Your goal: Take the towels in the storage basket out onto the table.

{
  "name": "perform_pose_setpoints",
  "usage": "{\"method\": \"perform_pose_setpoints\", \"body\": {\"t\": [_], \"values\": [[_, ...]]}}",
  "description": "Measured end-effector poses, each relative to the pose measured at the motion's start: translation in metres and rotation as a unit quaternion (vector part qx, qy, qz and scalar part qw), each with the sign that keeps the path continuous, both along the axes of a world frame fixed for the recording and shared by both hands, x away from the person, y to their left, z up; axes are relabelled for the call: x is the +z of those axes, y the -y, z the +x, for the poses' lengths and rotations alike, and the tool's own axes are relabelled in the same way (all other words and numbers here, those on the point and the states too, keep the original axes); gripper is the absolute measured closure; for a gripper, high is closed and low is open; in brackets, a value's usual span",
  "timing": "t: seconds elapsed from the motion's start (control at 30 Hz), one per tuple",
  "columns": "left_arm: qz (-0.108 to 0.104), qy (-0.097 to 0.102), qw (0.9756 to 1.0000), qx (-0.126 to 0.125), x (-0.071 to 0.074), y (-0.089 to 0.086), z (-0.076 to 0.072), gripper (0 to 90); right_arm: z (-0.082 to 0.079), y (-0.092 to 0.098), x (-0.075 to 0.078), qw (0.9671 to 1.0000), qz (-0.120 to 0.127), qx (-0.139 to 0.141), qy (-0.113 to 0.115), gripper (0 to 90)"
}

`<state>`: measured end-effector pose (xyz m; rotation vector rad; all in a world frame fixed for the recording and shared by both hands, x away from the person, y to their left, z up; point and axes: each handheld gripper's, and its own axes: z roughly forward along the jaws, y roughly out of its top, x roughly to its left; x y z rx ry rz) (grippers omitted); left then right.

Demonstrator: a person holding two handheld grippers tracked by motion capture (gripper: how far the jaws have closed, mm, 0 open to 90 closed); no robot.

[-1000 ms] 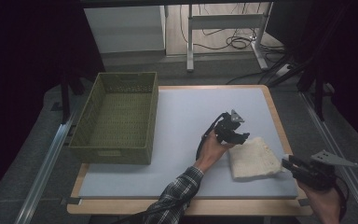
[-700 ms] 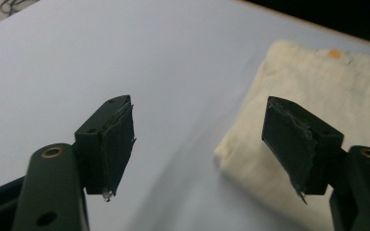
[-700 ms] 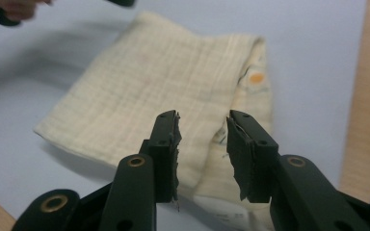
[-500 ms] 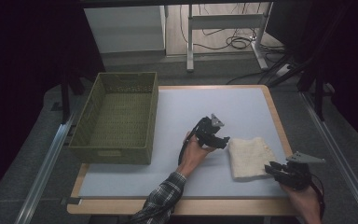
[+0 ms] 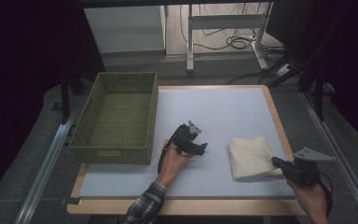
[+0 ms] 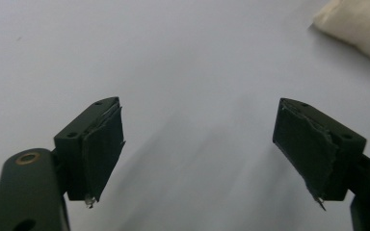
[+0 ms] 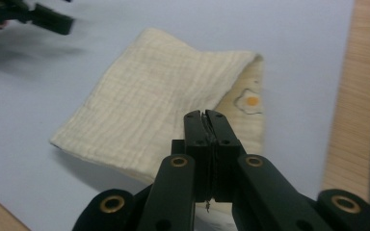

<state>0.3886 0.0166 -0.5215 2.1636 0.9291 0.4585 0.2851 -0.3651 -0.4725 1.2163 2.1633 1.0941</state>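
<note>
At the mat's right edge we see our right gripper [image 7: 205,114] hiding the folded cream cloth's [image 7: 168,101] near corner, jaws pressed together, whether pinching fabric we cannot tell, while our left gripper [image 5: 200,145], having just been opening, stands wide and empty beside the cloth's long near-to-far axis.

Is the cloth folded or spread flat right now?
Folded: the cloth lies doubled over, its top layer lifted at one corner to show a printed layer beneath.
</note>
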Motion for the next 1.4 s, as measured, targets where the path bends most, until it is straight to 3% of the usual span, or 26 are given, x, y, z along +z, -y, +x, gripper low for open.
{"method": "perform_pose_setpoints", "body": {"t": [0.1,0.23,0.4,0.47,0.6,0.7,0.87,0.97,1.03,1.07,1.17,1.23,1.4], "values": [[0.008,0.001,0.9999,0.010,-0.001,-0.011,-0.006,17.4,0.002,0.010,-0.004,0.9999,0.000,-0.013,-0.011,88.6],[0.012,-0.005,0.9998,0.017,-0.006,-0.020,-0.011,17.3,0.005,0.021,-0.022,0.9988,-0.003,-0.027,-0.040,88.6],[0.031,-0.009,0.9993,0.020,-0.015,-0.023,-0.016,16.7,0.009,0.027,-0.041,0.9972,-0.006,-0.033,-0.067,87.6],[0.020,-0.010,0.9995,0.023,-0.017,-0.026,-0.016,16.3,0.009,0.028,-0.040,0.9971,-0.003,-0.034,-0.069,82.8],[-0.004,-0.016,0.9995,0.028,-0.021,-0.029,-0.016,14.8,0.014,0.027,-0.026,0.9976,0.001,-0.044,-0.054,74.5],[-0.006,-0.021,0.9993,0.029,-0.021,-0.030,-0.014,13.8,0.022,0.025,-0.022,0.9975,0.006,-0.048,-0.051,68.3],[-0.005,-0.017,0.9994,0.031,-0.021,-0.029,-0.015,13.9,0.033,0.018,-0.038,0.9956,-0.016,-0.050,-0.078,61.0],[-0.006,-0.018,0.9993,0.031,-0.021,-0.030,-0.015,13.9,0.029,0.017,-0.043,0.9958,-0.018,-0.058,-0.069,65.4],[-0.008,-0.021,0.9993,0.030,-0.022,-0.030,-0.014,13.9,0.025,0.015,-0.043,0.9958,-0.017,-0.055,-0.071,82.2],[-0.008,-0.021,0.9993,0.030,-0.022,-0.030,-0.014,13.8,0.024,0.013,-0.044,0.9961,-0.007,-0.047,-0.074,85.3],[-0.007,-0.018,0.9993,0.031,-0.022,-0.030,-0.015,13.9,0.024,0.013,-0.042,0.9954,-0.004,-0.046,-0.084,87.4],[-0.007,-0.019,0.9993,0.030,-0.022,-0.030,-0.015,13.9,0.025,0.014,-0.039,0.9948,0.014,-0.040,-0.093,87.7],[-0.009,-0.020,0.9993,0.031,-0.022,-0.030,-0.015,13.9,0.022,0.005,-0.021,0.9963,0.031,-0.023,-0.077,87.7]]}}
